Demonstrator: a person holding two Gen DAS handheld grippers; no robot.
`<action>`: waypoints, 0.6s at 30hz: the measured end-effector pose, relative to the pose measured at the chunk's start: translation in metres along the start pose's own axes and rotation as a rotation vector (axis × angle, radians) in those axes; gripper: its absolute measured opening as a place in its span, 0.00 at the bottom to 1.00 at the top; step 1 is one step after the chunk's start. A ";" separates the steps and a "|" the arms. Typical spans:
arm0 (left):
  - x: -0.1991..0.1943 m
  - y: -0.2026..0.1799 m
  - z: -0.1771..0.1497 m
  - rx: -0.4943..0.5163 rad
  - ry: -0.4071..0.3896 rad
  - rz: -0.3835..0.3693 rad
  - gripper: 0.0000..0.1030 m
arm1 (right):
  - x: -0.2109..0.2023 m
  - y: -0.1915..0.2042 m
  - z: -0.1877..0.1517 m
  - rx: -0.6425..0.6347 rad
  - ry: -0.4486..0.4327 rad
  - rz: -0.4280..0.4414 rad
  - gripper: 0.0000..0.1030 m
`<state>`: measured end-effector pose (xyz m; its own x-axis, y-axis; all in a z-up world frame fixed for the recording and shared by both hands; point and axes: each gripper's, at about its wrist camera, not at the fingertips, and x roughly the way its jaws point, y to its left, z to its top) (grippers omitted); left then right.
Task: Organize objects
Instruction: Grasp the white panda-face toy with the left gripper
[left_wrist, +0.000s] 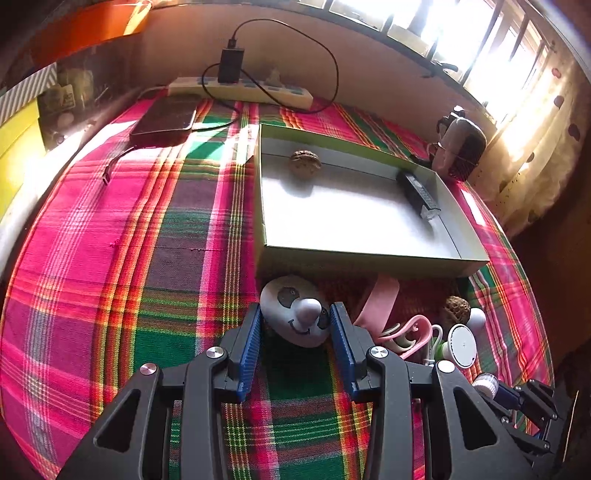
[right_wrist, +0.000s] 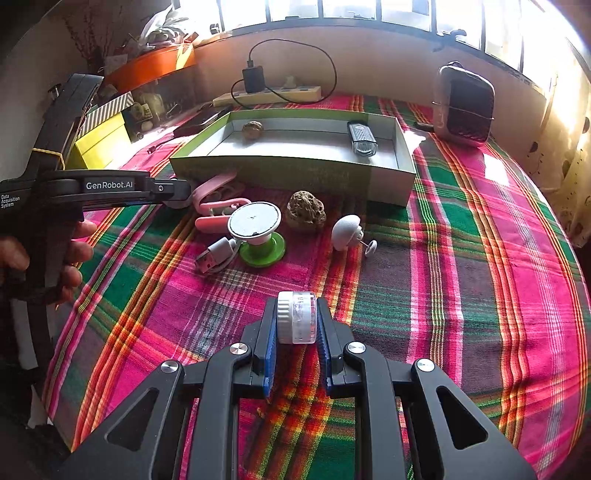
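A shallow green box (left_wrist: 369, 256) (right_wrist: 288, 173) lies on the plaid cloth and holds a walnut (left_wrist: 304, 161) (right_wrist: 252, 130) and a black remote-like device (left_wrist: 417, 192) (right_wrist: 362, 138). My left gripper (left_wrist: 295, 321) has its blue pads on both sides of a grey panda-face stone (left_wrist: 295, 314), just before the box's near wall. My right gripper (right_wrist: 296, 321) is shut on a small clear jar with a white ribbed lid (right_wrist: 296, 317), held above the cloth. The jar also shows in the left wrist view (left_wrist: 487, 384).
Before the box lie a pink strap (right_wrist: 218, 192), a white disc on a green base (right_wrist: 255, 225), a USB cable (right_wrist: 216, 256), a porous brown stone (right_wrist: 306, 210) and a white mushroom shape (right_wrist: 345, 230). A power strip (left_wrist: 240, 90), phone (left_wrist: 166, 116) and speaker (right_wrist: 465, 105) stand behind.
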<state>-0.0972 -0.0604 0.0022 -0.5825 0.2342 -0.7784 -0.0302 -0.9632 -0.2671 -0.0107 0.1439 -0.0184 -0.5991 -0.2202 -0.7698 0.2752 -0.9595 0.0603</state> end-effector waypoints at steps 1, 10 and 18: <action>0.000 0.000 0.001 -0.001 0.000 0.000 0.34 | 0.000 0.000 0.001 -0.001 0.000 0.000 0.19; 0.004 -0.002 0.004 0.000 -0.009 0.020 0.34 | 0.005 -0.001 0.005 -0.008 0.003 0.007 0.19; 0.003 0.001 0.005 -0.020 -0.009 0.016 0.29 | 0.006 -0.002 0.005 -0.009 0.003 0.011 0.19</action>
<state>-0.1030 -0.0612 0.0020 -0.5897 0.2180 -0.7777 -0.0052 -0.9639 -0.2662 -0.0186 0.1433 -0.0194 -0.5938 -0.2305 -0.7709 0.2889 -0.9553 0.0631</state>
